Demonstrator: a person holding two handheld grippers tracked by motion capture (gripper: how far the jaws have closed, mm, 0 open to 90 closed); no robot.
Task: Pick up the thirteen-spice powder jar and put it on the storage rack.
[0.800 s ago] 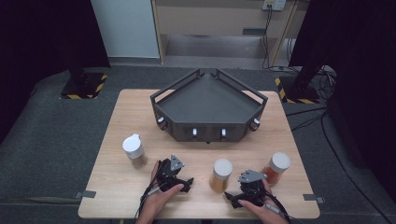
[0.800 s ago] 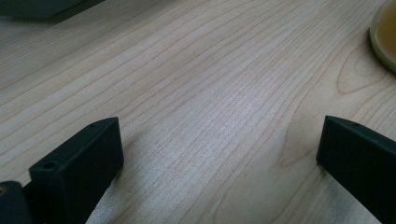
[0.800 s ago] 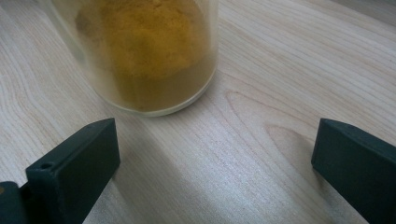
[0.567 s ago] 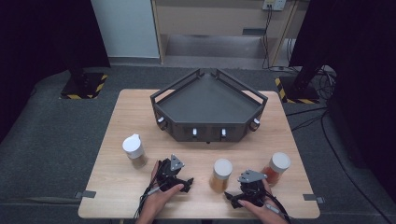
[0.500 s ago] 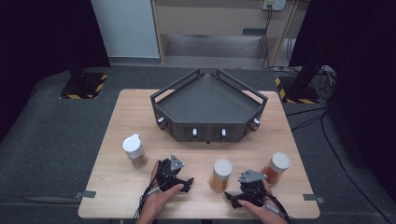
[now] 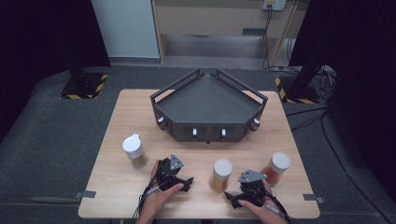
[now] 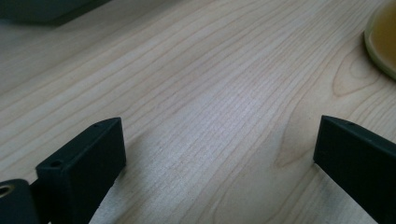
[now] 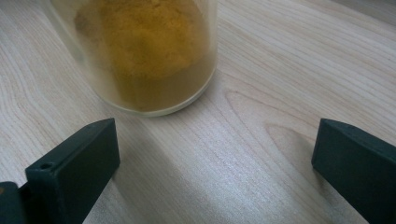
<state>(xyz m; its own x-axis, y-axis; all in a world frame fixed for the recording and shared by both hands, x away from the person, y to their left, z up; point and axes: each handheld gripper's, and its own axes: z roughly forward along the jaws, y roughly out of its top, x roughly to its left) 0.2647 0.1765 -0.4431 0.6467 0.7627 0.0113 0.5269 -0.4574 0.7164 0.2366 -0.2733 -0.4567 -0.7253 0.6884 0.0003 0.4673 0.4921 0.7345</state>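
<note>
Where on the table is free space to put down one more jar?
Bare wood lies left of the black tray, behind the brown-filled jar, and on the strip between tray front and the yellow jar. The near right is crowded: yellow jar, red-orange jar and right gripper stand close; left gripper takes the near middle.

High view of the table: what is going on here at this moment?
A person rests two black grippers on the light wooden table, both open and holding nothing. The right gripper faces the white-lidded glass jar of yellow powder. The left gripper has bare wood between its jaws. A jar of brown spice, a jar of orange-red spice and a dark corner tray stand untouched.
</note>
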